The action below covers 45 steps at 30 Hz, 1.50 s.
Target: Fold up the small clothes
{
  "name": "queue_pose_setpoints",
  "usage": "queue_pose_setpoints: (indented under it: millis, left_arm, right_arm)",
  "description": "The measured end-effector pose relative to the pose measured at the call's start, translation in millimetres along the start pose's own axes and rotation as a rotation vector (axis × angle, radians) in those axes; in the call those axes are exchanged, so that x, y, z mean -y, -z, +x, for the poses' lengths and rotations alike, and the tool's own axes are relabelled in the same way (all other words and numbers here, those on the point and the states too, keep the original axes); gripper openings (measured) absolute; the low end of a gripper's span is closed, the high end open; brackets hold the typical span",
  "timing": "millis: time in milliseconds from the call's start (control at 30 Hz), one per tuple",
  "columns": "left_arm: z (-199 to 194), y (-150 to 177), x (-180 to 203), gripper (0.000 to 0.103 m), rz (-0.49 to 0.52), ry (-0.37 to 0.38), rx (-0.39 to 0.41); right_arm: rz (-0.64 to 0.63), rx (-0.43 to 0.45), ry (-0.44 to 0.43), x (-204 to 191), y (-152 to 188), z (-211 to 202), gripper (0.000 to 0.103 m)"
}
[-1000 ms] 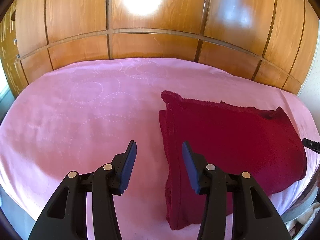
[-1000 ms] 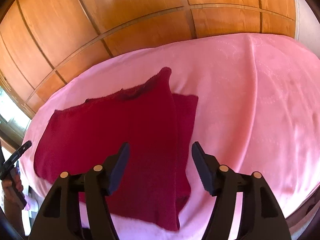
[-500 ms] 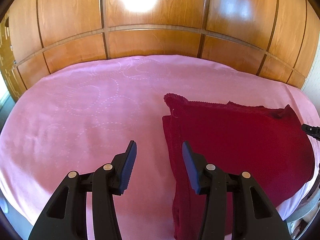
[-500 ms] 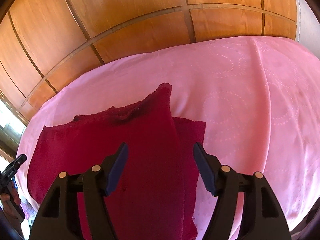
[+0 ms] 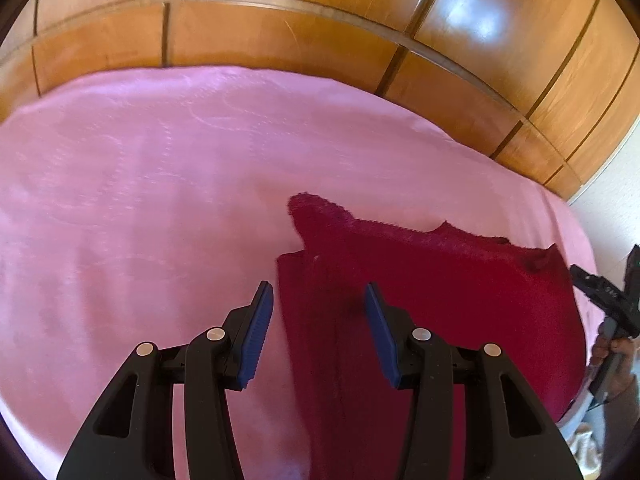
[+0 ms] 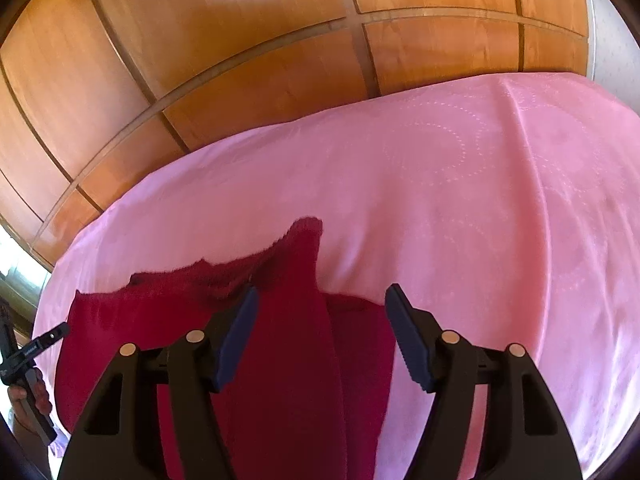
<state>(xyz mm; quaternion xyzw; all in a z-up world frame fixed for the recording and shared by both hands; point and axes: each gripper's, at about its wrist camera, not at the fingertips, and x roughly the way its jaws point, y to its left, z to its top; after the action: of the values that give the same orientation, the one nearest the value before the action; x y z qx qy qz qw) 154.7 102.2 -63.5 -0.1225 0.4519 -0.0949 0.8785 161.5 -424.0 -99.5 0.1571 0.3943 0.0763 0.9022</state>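
A dark red knitted garment (image 5: 460, 288) lies folded on the pink bedcover (image 5: 140, 200), with a narrower layer along one side. My left gripper (image 5: 318, 292) is open just above that side edge, one blue pad over the cover and the other over the cloth. In the right wrist view the same garment (image 6: 168, 320) fills the lower left. My right gripper (image 6: 322, 296) hovers over its folded ridge. Its jaws are closing, the cloth lies below between them, and the pads do not press on it.
Glossy wooden panels (image 5: 280, 32) rise behind the bed and reflect a lamp. The pink cover (image 6: 480, 200) stretches wide beyond the garment. A hand (image 5: 614, 350) with the other gripper shows at the right edge, and a hand (image 6: 38, 394) at the left edge.
Both grippers have come closer to the garment, which now looks larger and sits between their fingers. The right gripper's jaws have narrowed a little.
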Motion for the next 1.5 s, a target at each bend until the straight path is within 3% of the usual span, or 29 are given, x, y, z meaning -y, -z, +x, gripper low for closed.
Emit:
queue_pose_setpoints:
  millis: [67, 100, 200, 233, 267, 467, 567, 700, 800, 867, 900, 933, 1167, 1400, 1433, 1467, 1500]
  left_arm:
    - [5, -2, 2, 0.046, -0.007, 0.044, -0.011]
    - [7, -2, 3, 0.046, -0.008, 0.051, -0.011]
    - [16, -2, 6, 0.022, 0.004, 0.045, -0.021]
    - [18, -1, 8, 0.010, 0.018, 0.034, -0.019]
    - [17, -1, 10, 0.008, 0.028, 0.024, -0.007]
    - [-6, -4, 30, 0.007, 0.094, -0.025, 0.119]
    - [7, -10, 37, 0.007, 0.121, -0.080, 0.112]
    - [44, -11, 31, 0.007, 0.110, -0.146, 0.023]
    - [46, -8, 30, 0.010, 0.104, -0.172, 0.022]
    - [32, -4, 36, 0.022, 0.117, -0.222, 0.059]
    - [26, -2, 37, 0.024, 0.120, -0.235, 0.071]
    - [18, 2, 39, 0.025, 0.124, -0.246, 0.090]
    - [-17, 29, 40, 0.025, 0.113, -0.239, 0.131]
    - [-40, 55, 39, 0.025, 0.118, -0.253, 0.145]
    - [-44, 58, 38, 0.030, 0.111, -0.251, 0.145]
    - [-47, 62, 36, 0.051, 0.103, -0.249, 0.146]
    - [-50, 65, 34, 0.058, 0.093, -0.249, 0.154]
  right_arm:
    - [-0.019, -0.025, 0.009, -2, -2, 11, 0.053]
    - [-0.027, -0.039, 0.006, -3, -3, 16, 0.044]
    - [-0.082, -0.064, 0.007, -13, 0, 24, 0.009]
    - [-0.104, -0.055, 0.022, -17, 2, 22, 0.008]
    - [-0.113, -0.040, 0.031, -18, 2, 18, 0.007]
    - [-0.049, 0.094, 0.011, -13, -9, -21, 0.007]
    - [-0.042, 0.073, 0.058, -11, -10, -7, 0.007]
    - [-0.003, -0.012, 0.120, -1, 1, 34, 0.007]
    - [0.030, -0.019, 0.117, 5, 5, 40, 0.008]
    - [0.010, -0.002, 0.126, 2, 4, 33, 0.016]
    - [0.003, 0.003, 0.126, 0, 4, 29, 0.034]
    - [-0.010, 0.017, 0.121, -2, 4, 23, 0.044]
    - [-0.044, 0.073, 0.072, -19, 16, -11, 0.054]
    - [-0.036, 0.050, 0.011, -31, 55, -33, 0.061]
    - [-0.046, 0.050, 0.018, -33, 62, -37, 0.062]
    - [-0.052, 0.052, 0.024, -34, 67, -40, 0.063]
    - [-0.057, 0.055, 0.028, -34, 70, -42, 0.064]
